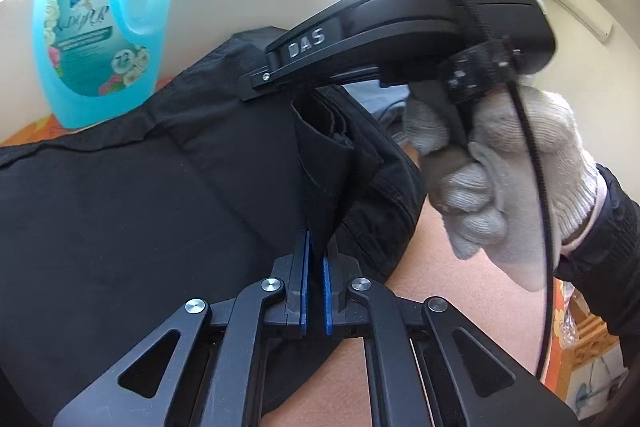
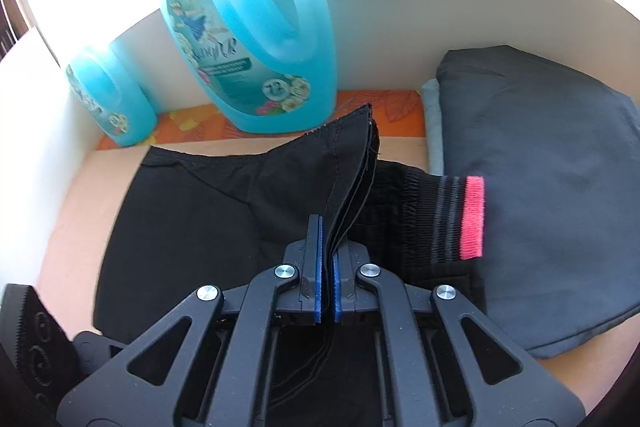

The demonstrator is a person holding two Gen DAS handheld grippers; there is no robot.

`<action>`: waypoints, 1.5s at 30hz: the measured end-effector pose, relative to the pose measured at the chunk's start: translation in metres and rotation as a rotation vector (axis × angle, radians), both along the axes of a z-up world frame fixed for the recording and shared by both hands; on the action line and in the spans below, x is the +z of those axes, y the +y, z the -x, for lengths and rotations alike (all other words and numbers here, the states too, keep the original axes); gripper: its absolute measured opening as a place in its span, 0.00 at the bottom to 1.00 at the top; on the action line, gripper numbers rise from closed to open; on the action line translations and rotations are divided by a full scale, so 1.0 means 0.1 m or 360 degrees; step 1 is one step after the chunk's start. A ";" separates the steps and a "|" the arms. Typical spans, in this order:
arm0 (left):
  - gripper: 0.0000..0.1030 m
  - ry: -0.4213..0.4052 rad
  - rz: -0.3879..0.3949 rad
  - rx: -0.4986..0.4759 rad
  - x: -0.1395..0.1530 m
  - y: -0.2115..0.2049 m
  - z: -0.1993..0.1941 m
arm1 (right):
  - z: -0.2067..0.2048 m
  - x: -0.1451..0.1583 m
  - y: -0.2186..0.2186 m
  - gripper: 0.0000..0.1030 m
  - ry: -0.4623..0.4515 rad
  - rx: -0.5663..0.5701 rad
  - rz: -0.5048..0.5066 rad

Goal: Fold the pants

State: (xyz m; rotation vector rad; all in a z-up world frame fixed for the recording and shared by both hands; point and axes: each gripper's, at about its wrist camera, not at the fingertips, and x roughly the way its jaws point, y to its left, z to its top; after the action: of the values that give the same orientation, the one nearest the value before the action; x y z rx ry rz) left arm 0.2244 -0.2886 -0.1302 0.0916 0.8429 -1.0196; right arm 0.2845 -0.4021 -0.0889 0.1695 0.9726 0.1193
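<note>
While both tools, left tool (image 1: 316, 259) and right tool (image 2: 327, 247), clamp black pants (image 2: 192, 219), two blue jugs (image 2: 248, 39) stand behind.

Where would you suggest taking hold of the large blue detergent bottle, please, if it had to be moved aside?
Take the large blue detergent bottle by its moulded handle, the bar beside the oval opening in its upper body. It stands upright at the wall behind the black pants, so probably come from the front, over the pants, one finger through the opening. The body looks too broad for the jaws.
</note>
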 end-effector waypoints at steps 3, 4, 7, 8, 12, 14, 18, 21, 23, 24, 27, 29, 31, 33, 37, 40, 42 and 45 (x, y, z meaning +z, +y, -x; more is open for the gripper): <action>0.05 0.0007 -0.0051 -0.0057 -0.02 -0.03 0.10 | -0.07 -0.16 -0.16 0.04 0.0101 0.0026 -0.0075; 0.07 -0.0008 -0.0070 -0.0063 0.00 0.00 0.13 | -0.05 -0.16 -0.19 0.04 0.0115 0.0017 -0.0093; 0.14 -0.0046 -0.0082 -0.0005 0.13 0.30 0.19 | 0.11 -0.02 -0.23 0.20 0.0066 -0.0022 -0.0048; 0.15 -0.0060 -0.0080 0.0028 0.18 0.44 0.20 | 0.19 0.05 -0.23 0.26 0.0024 -0.0026 -0.0011; 0.15 -0.0157 -0.0126 0.0240 0.33 1.04 0.14 | 0.46 0.31 -0.20 0.34 -0.0131 -0.0033 0.0052; 0.15 -0.0220 -0.0198 0.0328 0.34 1.26 0.10 | 0.52 0.37 -0.16 0.34 -0.0146 -0.0029 0.0048; 0.15 -0.0190 -0.0280 0.0443 0.21 1.59 -0.14 | 0.50 0.43 0.11 0.34 -0.0153 0.0070 0.0025; 0.15 -0.0138 -0.0312 0.0465 0.05 1.73 -0.21 | 0.40 0.43 0.42 0.34 -0.0143 0.0170 -0.0030; 0.15 -0.0114 -0.0323 0.0470 -0.04 1.76 -0.22 | 0.31 0.44 0.65 0.34 -0.0146 0.0238 -0.0045; 0.15 -0.0110 -0.0335 0.0467 -0.07 1.76 -0.22 | 0.24 0.42 0.77 0.34 -0.0140 0.0268 -0.0053; 0.15 -0.0115 -0.0370 0.0455 -0.13 1.79 -0.15 | 0.01 0.32 1.12 0.34 -0.0096 0.0343 -0.0105; 0.15 -0.0119 -0.0361 0.0458 -0.15 1.77 -0.14 | -0.19 0.23 1.36 0.34 -0.0056 0.0396 -0.0150; 0.15 -0.0115 -0.0346 0.0461 -0.14 1.79 -0.14 | -0.38 0.12 1.62 0.34 -0.0008 0.0446 -0.0174; 0.15 -0.0110 -0.0338 0.0461 -0.14 1.79 -0.14 | -0.56 0.00 1.86 0.34 0.0044 0.0486 -0.0177; 0.15 -0.0099 -0.0331 0.0451 -0.15 1.80 -0.14 | -0.85 -0.23 2.23 0.34 0.0148 0.0531 -0.0160; 0.15 -0.0084 -0.0317 0.0441 -0.16 1.81 -0.13 | -1.05 -0.37 2.34 0.34 0.0212 0.0486 -0.0103; 0.15 -0.0078 -0.0307 0.0443 -0.15 1.84 -0.11 | -1.14 -0.45 2.35 0.34 0.0248 0.0470 -0.0113; 0.28 -0.0049 -0.0269 0.0462 -0.12 1.92 -0.07 | -1.17 -0.45 2.36 0.34 0.0252 0.0471 -0.0109</action>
State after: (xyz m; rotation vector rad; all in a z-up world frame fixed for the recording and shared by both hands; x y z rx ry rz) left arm 0.2315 -0.0966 -0.1421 0.1238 0.8844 -0.6726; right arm 0.4012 -0.1662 -0.1343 0.0976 1.1483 0.4161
